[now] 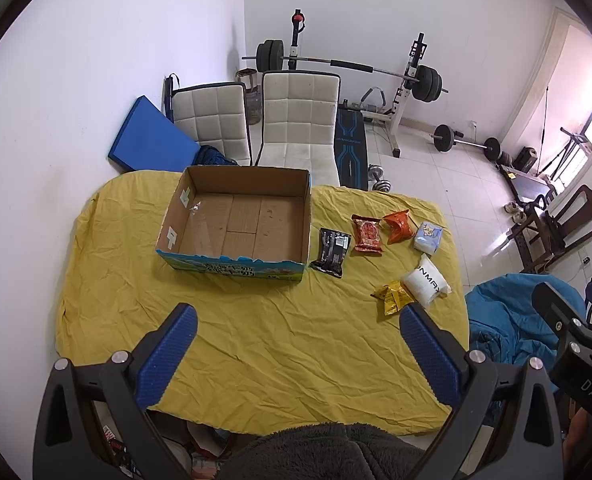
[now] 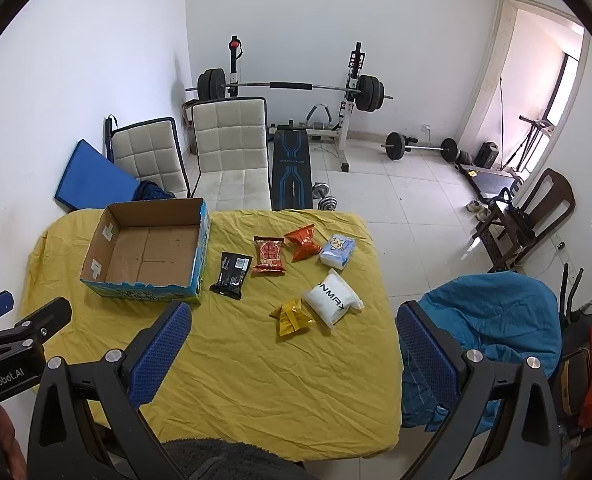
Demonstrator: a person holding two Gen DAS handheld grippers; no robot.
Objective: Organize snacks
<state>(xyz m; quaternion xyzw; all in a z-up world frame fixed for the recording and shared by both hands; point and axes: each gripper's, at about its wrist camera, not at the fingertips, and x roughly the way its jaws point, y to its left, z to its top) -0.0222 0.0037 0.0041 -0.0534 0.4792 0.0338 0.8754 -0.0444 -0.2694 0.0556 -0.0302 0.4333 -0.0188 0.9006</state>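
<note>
yellow worktop [image 2: 256, 360] ahead of our left tongs [image 1: 297, 332] and right tongs [image 2: 292, 330], both spread, empty: one cardboard box [image 2: 108, 280], six snack packets.

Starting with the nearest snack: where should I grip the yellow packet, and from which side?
The yellow packet lies flat and crumpled on the yellow cloth, touching the white pouch on its right. Come from above with the right gripper, open, and pinch the puffed middle across its narrow width, fingers clear of the pouch.

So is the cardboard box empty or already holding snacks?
Empty. The cardboard box shows only its bare floor in both views; all six packets lie outside on the yellow cloth.
</note>
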